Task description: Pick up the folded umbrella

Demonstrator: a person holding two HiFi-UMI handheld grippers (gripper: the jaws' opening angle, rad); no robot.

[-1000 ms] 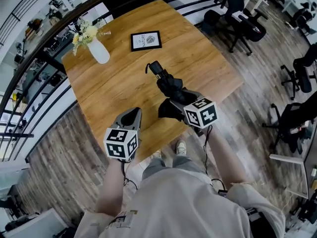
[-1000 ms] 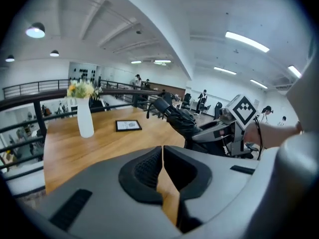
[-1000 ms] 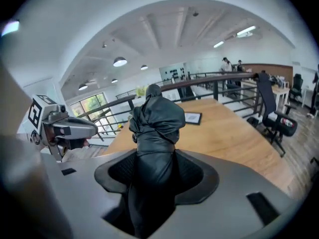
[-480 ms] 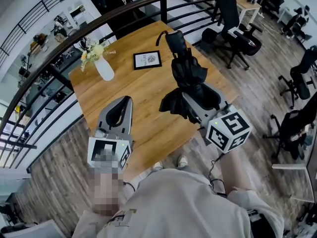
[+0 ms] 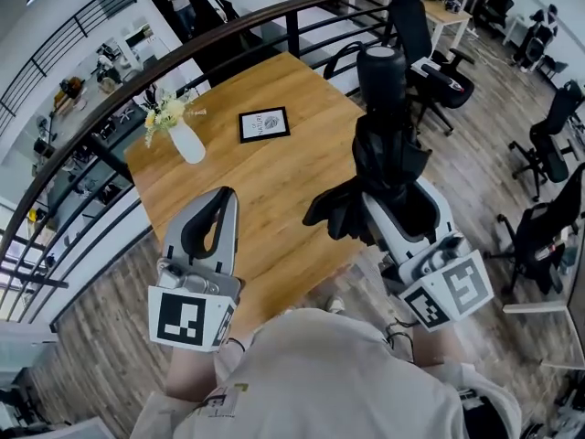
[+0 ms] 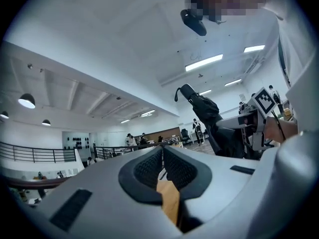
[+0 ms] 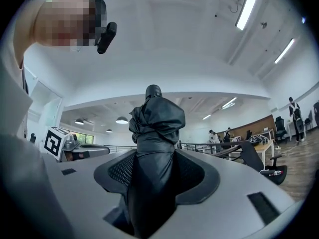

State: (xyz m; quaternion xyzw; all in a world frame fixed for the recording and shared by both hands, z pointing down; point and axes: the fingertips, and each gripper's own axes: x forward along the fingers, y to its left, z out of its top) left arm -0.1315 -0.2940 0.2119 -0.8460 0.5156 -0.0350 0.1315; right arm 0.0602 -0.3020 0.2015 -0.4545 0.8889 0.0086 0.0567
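**Umbrella aloft, but the hold is on slick cloth**

A person stands at the corner of a honey-coloured wooden table [image 5: 274,181] beside a dark curved metal railing [image 5: 228,35], a two-jaw tool in each hand. The black folded umbrella [image 5: 388,154] is clear of the tabletop and held up in the air, its handle end pointing away from the person.

The white right gripper [image 5: 402,213] has its jaws pinching the umbrella low on the bunched canopy; in the right gripper view the ribbed pads [image 7: 117,176] press on shiny fabric rather than on the shaft; most of the bundle stands beyond the jaws. The grey left gripper [image 5: 215,208] hangs beside it, well apart from the umbrella; its jaws are pressed together on nothing, only a sliver of table showing through the slit.

The likely trouble is slippage; smooth cloth could slide between the pads, or the loose folds could shift over the frame inside, and the long end beyond the jaws would lever the bundle down if the hand tilts or jerks. A drop would probably land on the table, where a white ceramic vase of pale flowers [image 5: 187,140] could be knocked over; a small black-framed picture [image 5: 264,124] lies flat nearer the far edge and seems less at risk.
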